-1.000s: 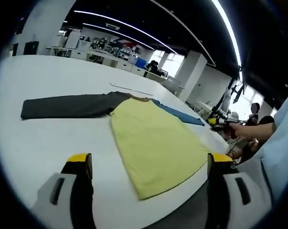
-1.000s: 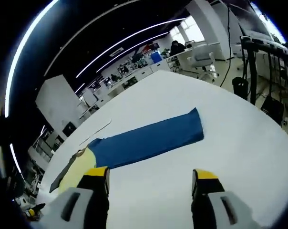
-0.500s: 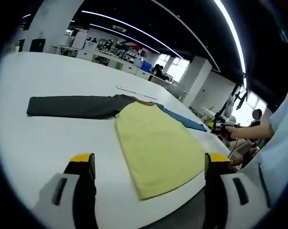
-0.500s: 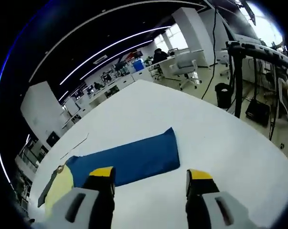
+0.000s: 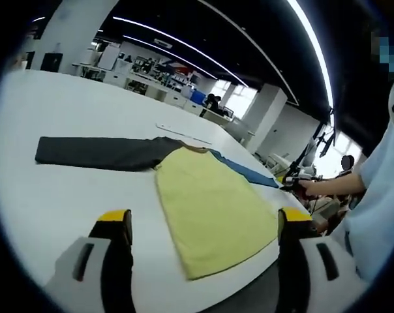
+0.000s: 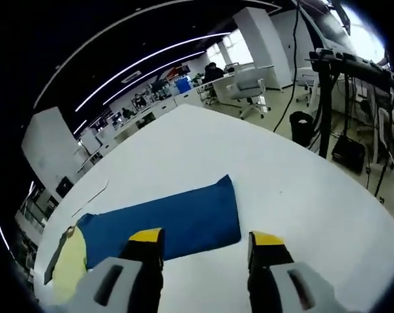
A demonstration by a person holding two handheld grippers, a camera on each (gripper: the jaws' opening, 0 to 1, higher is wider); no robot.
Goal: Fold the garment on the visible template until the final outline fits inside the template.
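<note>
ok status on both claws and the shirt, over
Left claw open, empty, above the near table edge. Right claw open, empty, over the blue sleeve. Yellow-bodied shirt flat, unfolded, dark grey sleeve spread out. Nothing blocking.

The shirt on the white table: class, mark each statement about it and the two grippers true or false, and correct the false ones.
1. The shirt has a yellow body. True.
2. Both sleeves are blue. False: one sleeve is blue, the other dark grey.
3. The shirt lies spread flat on the table, sleeves out to the sides. True.
4. The right gripper is shut on the blue sleeve. False: its jaws are open and hold nothing.
5. The left gripper is open, with the shirt's hem ahead of it. True.
</note>
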